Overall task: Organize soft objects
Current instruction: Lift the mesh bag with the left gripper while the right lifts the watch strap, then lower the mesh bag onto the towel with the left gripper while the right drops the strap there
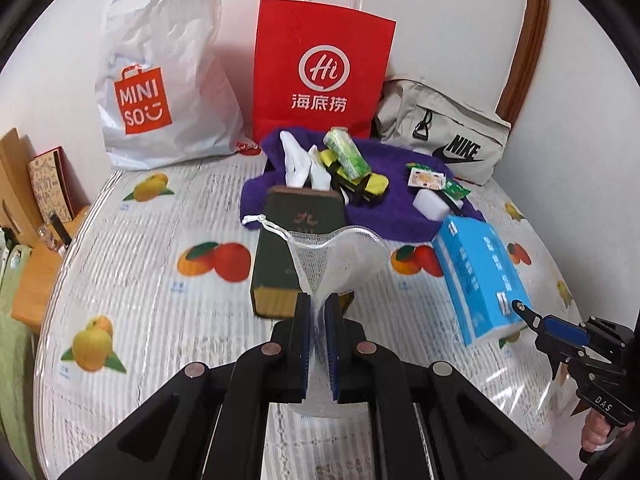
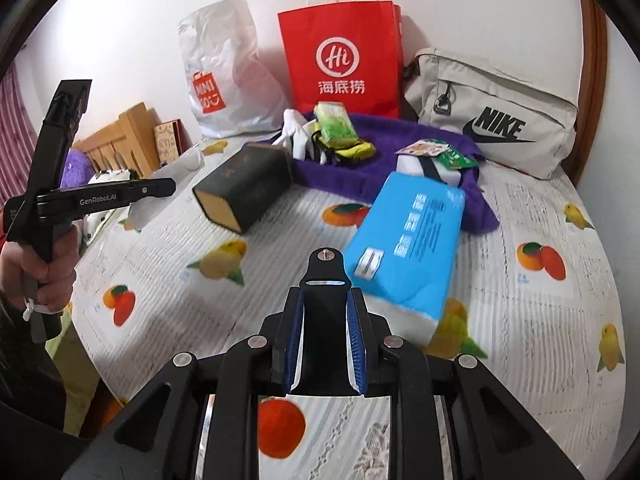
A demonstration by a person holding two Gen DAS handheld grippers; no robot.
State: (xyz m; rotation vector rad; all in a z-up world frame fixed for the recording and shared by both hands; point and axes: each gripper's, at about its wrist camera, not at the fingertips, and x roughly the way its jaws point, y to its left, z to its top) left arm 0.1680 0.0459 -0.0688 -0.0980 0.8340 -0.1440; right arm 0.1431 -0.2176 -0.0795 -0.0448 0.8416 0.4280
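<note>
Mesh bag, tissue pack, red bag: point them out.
Mesh bag (image 1: 340, 256), left wrist view, its netting.
Tissue pack (image 2: 408, 236), right wrist view, blue top face.
Red bag (image 1: 324, 68), left wrist view, its logo.

On my fruit-print table I count three bags against the wall: one white plastic bag (image 1: 160, 76), one red paper bag (image 1: 320, 68), one grey pouch (image 1: 444, 136). One purple towel (image 1: 392, 216), one dark box (image 1: 296, 248), one blue tissue pack (image 1: 480, 276), one mesh pouch (image 1: 340, 260). On the towel: one pair of white gloves (image 1: 304, 164), one green roll (image 1: 347, 154), one white sponge block (image 1: 432, 206).
</note>
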